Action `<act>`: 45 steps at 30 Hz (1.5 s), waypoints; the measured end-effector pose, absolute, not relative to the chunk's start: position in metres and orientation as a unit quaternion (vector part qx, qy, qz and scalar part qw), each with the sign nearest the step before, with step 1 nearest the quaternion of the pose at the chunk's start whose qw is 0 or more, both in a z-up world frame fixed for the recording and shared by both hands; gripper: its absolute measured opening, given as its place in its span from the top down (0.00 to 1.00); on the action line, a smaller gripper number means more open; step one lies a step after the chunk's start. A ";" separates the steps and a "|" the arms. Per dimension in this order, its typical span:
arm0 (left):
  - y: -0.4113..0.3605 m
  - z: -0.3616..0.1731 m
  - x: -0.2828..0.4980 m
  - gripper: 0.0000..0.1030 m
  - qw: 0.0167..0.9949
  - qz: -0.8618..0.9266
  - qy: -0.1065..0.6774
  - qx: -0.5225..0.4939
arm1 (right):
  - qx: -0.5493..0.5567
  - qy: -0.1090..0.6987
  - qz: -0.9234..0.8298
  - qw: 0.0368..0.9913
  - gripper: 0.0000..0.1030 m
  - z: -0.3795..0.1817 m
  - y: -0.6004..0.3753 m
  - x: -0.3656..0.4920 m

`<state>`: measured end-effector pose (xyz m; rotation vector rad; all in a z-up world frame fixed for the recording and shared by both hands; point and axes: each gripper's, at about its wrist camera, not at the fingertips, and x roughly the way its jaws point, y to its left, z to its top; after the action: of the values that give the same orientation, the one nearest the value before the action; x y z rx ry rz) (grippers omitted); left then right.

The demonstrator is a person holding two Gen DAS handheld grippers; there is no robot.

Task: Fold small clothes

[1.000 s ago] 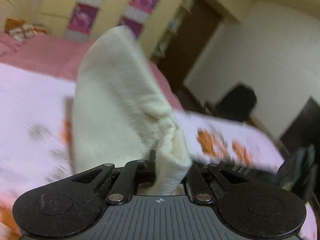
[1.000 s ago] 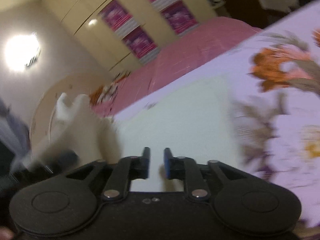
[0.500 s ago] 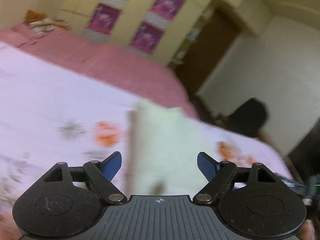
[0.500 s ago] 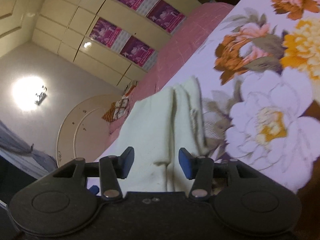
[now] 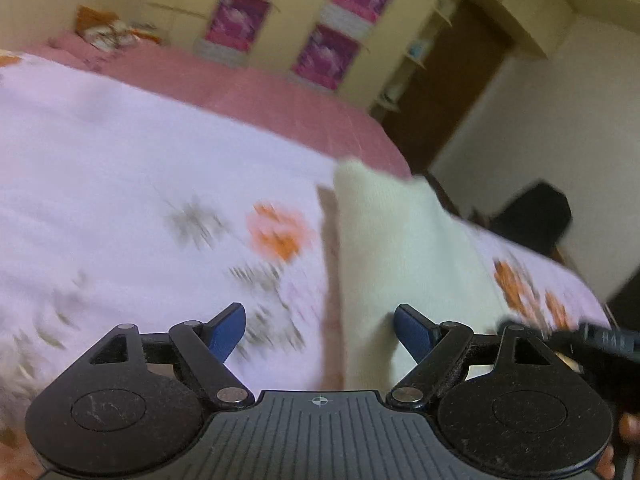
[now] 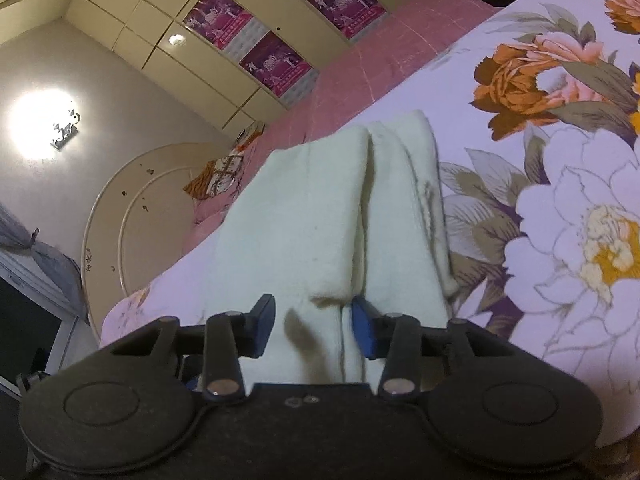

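Observation:
A cream garment (image 6: pixel 320 216) lies folded in a long strip on the floral bedsheet (image 6: pixel 560 220), with a lengthwise crease down its middle. My right gripper (image 6: pixel 314 326) hovers over its near end. Its jaws are closing with the cloth's near fold between them, and the pads do not press on it. In the left wrist view the same garment (image 5: pixel 400 256) lies flat on the sheet (image 5: pixel 120 180). My left gripper (image 5: pixel 320 328) stands wide open above its left edge and holds nothing. Its right fingertip (image 5: pixel 412 330) is over the cloth.
A pink quilt (image 5: pixel 260 92) covers the far side of the bed, in front of a cream wardrobe (image 5: pixel 300 20) with purple panels. A dark doorway (image 5: pixel 440 92) and a black object (image 5: pixel 536 216) stand beyond the bed's right end. A round headboard (image 6: pixel 132 216) rises at the left.
My left gripper let go of the raised garment, opened wide and moved left. The cloth now lies flat and folded. My right gripper opened over the near end, then began narrowing.

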<state>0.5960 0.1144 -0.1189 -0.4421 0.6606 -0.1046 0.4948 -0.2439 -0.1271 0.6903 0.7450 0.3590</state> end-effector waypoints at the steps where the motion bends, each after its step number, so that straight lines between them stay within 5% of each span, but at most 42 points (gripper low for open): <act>1: 0.117 -0.119 0.597 0.21 0.921 -0.047 0.317 -0.220 | 0.333 0.352 0.169 0.858 0.66 -0.127 -0.246 0.495; 8: 0.096 -0.142 0.610 0.20 0.918 -0.072 0.339 -0.193 | 0.294 0.354 0.174 0.871 0.67 -0.127 -0.234 0.507; 11: 0.095 -0.137 0.614 0.21 0.917 -0.073 0.339 -0.198 | 0.217 0.351 0.155 0.897 0.80 -0.119 -0.218 0.509; 18: 0.095 -0.138 0.616 0.21 0.917 -0.074 0.319 -0.229 | 0.045 0.287 0.156 0.944 0.85 -0.078 -0.183 0.487; 37: 0.059 -0.134 0.632 0.20 0.917 -0.100 0.355 -0.155 | 0.110 0.322 0.119 0.933 0.85 -0.102 -0.233 0.485; 40: 0.062 -0.125 0.636 0.21 0.922 -0.102 0.340 -0.156 | 0.129 0.326 0.126 0.928 0.83 -0.104 -0.237 0.490; 45: 0.074 -0.107 0.667 0.21 0.932 -0.090 0.305 -0.177 | 0.176 0.293 0.117 0.933 0.60 -0.085 -0.255 0.506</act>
<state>0.6672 0.0744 -0.1073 -0.3621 0.6238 -0.1838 0.5059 -0.2549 -0.0847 0.3606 0.5989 0.2395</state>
